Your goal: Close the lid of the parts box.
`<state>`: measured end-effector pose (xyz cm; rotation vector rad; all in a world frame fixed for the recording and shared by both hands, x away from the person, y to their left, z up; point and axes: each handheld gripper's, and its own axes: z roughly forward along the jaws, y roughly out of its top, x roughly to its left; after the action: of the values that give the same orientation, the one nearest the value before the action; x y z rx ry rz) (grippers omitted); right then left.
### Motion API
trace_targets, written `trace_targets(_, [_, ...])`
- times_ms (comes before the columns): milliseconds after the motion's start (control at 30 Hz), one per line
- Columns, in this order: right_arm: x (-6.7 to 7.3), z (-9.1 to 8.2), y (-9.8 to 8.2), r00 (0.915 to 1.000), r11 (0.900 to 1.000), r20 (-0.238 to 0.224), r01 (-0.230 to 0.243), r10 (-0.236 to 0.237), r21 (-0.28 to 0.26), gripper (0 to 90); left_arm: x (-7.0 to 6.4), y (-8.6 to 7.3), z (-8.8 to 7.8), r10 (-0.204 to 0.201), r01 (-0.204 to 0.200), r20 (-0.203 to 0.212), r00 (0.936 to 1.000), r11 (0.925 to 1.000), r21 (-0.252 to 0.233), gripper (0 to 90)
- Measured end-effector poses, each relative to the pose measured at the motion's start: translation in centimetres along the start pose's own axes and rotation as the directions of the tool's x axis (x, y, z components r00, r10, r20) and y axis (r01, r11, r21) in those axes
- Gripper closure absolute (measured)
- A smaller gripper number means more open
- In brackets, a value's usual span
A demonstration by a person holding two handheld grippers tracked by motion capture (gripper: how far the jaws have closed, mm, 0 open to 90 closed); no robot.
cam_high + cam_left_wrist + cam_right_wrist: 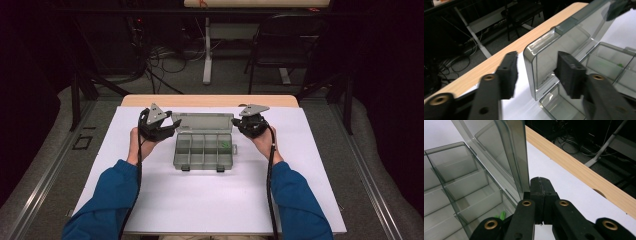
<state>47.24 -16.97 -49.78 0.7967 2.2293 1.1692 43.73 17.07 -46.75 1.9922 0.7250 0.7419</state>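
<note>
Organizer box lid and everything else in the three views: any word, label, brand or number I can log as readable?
No text can be read.
Embossed mark, low on the clear lid of the organizer box, between the left gripper jaws: too faint and blurred to read.
Table, green bit: no writing.

compartment box (204, 150) on table (210, 200), lid (202, 121) behind

Near half of my white mat (210, 200) is open, free passage both sides. Compartment box (204, 150) sits mid-table, its raised lid (202, 121) walls off the far side. The lid's left edge stands between my left gripper (536, 72) jaws, gaps each side. My right gripper (541, 195), jaws closed together, is just beside the lid's right edge.
</note>
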Motion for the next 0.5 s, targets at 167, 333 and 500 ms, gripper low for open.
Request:
trace_targets(167, [0.05, 0.03, 0.04, 1.0000, 1.000, 0.006, -0.001, 0.001, 0.010, 88.0, 0.21, -0.19, 0.30, 0.032, -0.032, 0.001, 0.9995, 0.9995, 0.004, 69.4])
trace_targets(333, [-0.11, -0.28, 0.07, 0.9994, 0.999, 0.034, -0.004, 0.003, 0.032, 75.1, 0.53, -0.38, 0.36, 0.029, -0.028, 0.017, 0.9995, 0.9996, -0.006, 70.8])
trace_targets(500, [-0.68, -0.87, -0.06, 0.9954, 0.997, 0.094, -0.026, 0.019, 0.076, 42.3, 0.61, -0.50, 0.41, 0.013, -0.013, 0.024, 0.9996, 0.9998, -0.017, 71.6])
